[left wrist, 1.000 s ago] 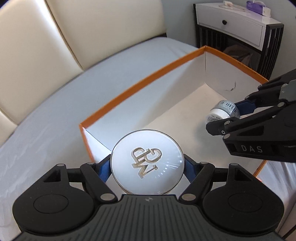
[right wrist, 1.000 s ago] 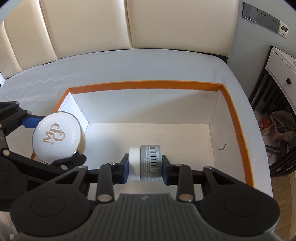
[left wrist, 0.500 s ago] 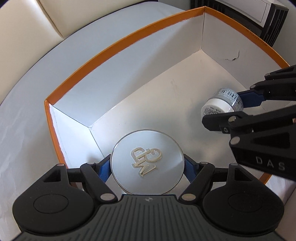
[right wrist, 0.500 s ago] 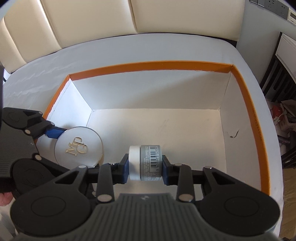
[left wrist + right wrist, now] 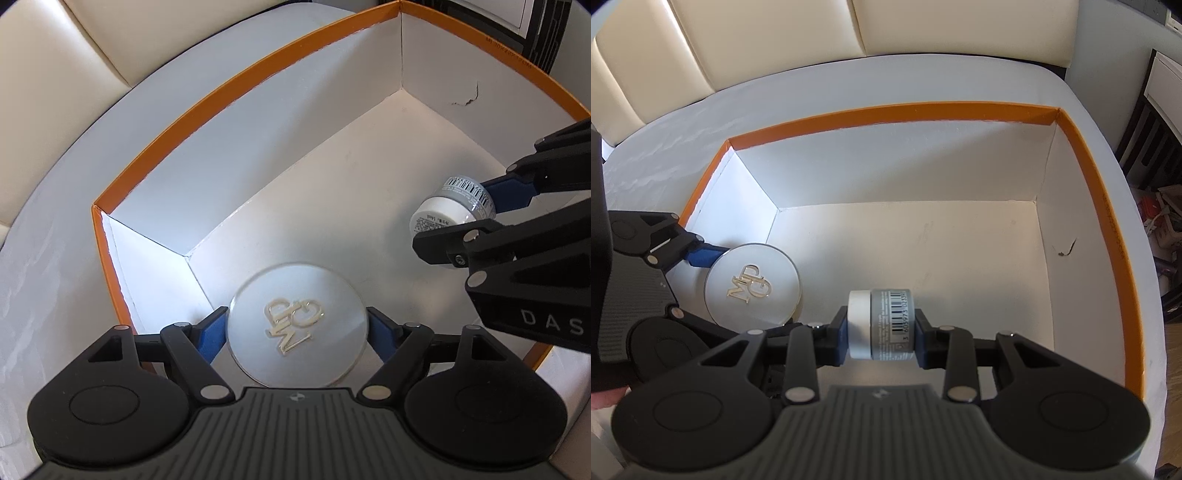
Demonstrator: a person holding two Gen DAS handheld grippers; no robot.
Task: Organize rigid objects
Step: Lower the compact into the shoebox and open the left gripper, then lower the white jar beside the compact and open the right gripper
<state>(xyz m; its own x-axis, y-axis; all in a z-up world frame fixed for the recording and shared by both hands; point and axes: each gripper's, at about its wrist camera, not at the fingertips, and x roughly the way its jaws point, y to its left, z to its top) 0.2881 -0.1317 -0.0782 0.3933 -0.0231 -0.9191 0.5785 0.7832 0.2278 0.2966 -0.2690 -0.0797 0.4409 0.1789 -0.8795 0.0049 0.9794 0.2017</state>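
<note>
My left gripper is shut on a round white compact with a gold logo and holds it low inside the box, near the left corner; the compact also shows in the right wrist view. My right gripper is shut on a small grey jar with a white lid and barcode, lying on its side, over the box floor; the jar shows in the left wrist view. The open box has an orange rim and white inside.
The box sits on a white-sheeted bed with a cream padded headboard behind. A white and black nightstand stands to the right. A small tear marks the box's right wall.
Both grippers have gone down into the box with their objects. The compact has moved from above the box's left corner to low inside it.
</note>
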